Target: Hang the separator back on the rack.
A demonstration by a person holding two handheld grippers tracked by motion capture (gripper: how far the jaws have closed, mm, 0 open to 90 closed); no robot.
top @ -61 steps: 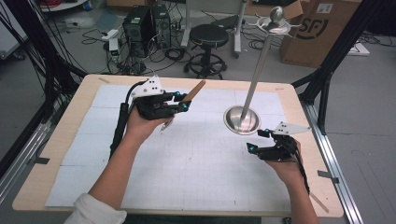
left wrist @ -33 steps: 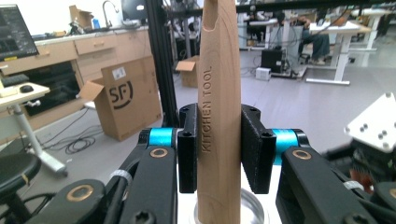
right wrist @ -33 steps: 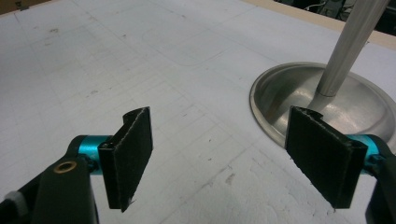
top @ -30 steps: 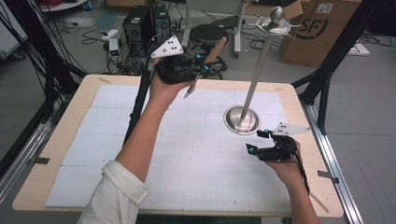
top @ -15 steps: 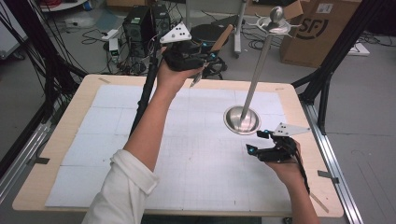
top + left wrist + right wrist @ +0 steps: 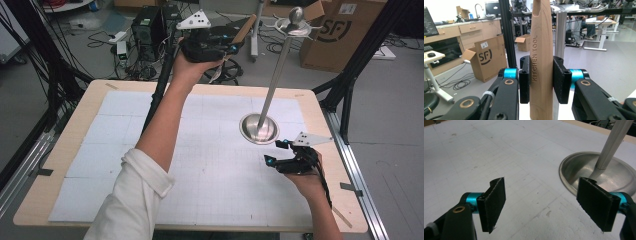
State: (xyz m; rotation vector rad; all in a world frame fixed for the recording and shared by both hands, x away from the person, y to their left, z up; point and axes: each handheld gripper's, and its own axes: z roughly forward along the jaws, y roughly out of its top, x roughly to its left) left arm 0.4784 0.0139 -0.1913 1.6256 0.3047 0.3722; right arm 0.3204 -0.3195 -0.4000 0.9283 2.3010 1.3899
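Nearest, the person's right gripper [image 6: 280,154] rests low over the white table [image 6: 100,150], jaws wide apart and empty, just beside the round base of a metal stand [image 6: 259,128]. Farther off, the raised left gripper [image 6: 231,46] clamps a wooden kitchen tool [image 6: 541,60], held high near the stand's top.

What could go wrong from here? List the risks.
1. The left claw clamps the wooden kitchen tool near one end only, high above the table; it could pivot or slip out.
2. The tool is close to the hooks on top of the metal stand; a knock might tip the stand.
3. The right claw rests open beside the stand's base, not steadying it.
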